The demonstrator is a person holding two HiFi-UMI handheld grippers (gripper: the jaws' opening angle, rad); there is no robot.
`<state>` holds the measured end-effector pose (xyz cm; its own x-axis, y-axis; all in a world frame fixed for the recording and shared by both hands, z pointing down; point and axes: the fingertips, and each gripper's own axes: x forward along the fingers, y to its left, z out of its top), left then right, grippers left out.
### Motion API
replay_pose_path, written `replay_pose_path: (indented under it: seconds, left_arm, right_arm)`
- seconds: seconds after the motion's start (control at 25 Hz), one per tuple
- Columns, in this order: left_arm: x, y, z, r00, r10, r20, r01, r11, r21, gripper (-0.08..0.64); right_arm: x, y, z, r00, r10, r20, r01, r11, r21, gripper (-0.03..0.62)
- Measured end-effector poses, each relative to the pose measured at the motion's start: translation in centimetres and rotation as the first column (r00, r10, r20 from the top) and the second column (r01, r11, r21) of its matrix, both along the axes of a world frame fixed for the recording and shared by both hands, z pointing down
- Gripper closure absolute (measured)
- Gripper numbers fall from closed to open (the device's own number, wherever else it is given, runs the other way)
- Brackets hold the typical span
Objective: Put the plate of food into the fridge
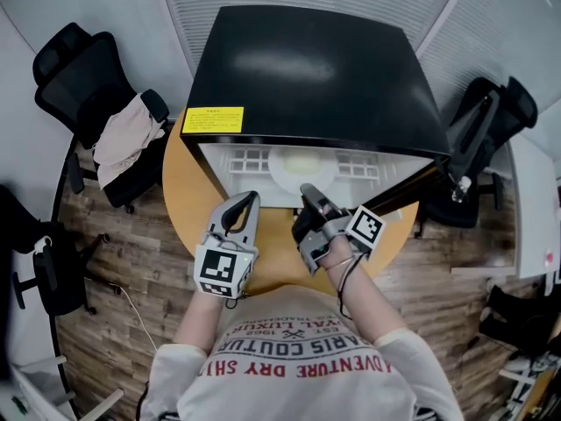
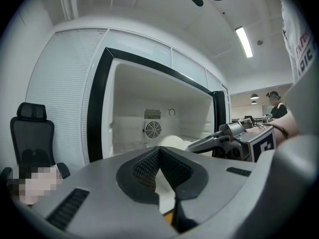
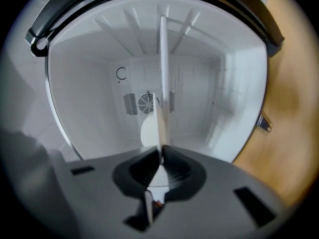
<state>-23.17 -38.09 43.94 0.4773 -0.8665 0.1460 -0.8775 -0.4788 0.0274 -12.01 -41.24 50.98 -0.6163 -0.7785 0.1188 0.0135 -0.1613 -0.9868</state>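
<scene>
A black mini fridge (image 1: 307, 68) stands open on the round wooden table (image 1: 188, 204). A white plate (image 1: 302, 167) with pale food lies low inside the opening, near the front. My right gripper (image 1: 308, 191), rolled on its side, is shut on the plate's near rim. In the right gripper view the plate (image 3: 160, 128) runs edge-on into the right gripper (image 3: 160, 156), with the food (image 3: 148, 131) beside it. My left gripper (image 1: 251, 198) hangs just left of the plate, shut and holding nothing. The left gripper view shows the left gripper (image 2: 159, 151), the plate (image 2: 172, 142) and the right gripper (image 2: 199, 144).
The fridge door (image 1: 425, 175) swings out to the right. A fan (image 2: 152, 129) sits in the fridge's back wall. An office chair with a cloth on it (image 1: 127, 143) stands left of the table, another chair (image 1: 486, 139) stands right. A person (image 2: 275, 106) is far off.
</scene>
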Motion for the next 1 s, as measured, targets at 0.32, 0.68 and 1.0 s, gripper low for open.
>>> replay_pose_path:
  seconds: [0.32,0.68,1.0]
  left_arm:
    - [0.6,-1.0,0.4,1.000,0.003,0.003,-0.003,1.000,-0.007,0.534]
    - [0.8,-1.8,0.7,1.000,0.005,0.003,-0.005,1.000,-0.017,0.534]
    - [1.3,-1.8,1.1,1.000,0.020,0.006,-0.019,1.000,-0.025,0.534]
  right_arm:
    - [0.0,-1.8,-0.2,0.999,0.029,-0.018,-0.028,0.999,0.031,0.537]
    - [0.0,-2.5,0.2,0.996,0.048,-0.070,-0.045,0.998,0.043,0.495]
    - [0.0,-2.5,0.2,0.997,0.043,-0.069,-0.040,0.998,0.052,0.492]
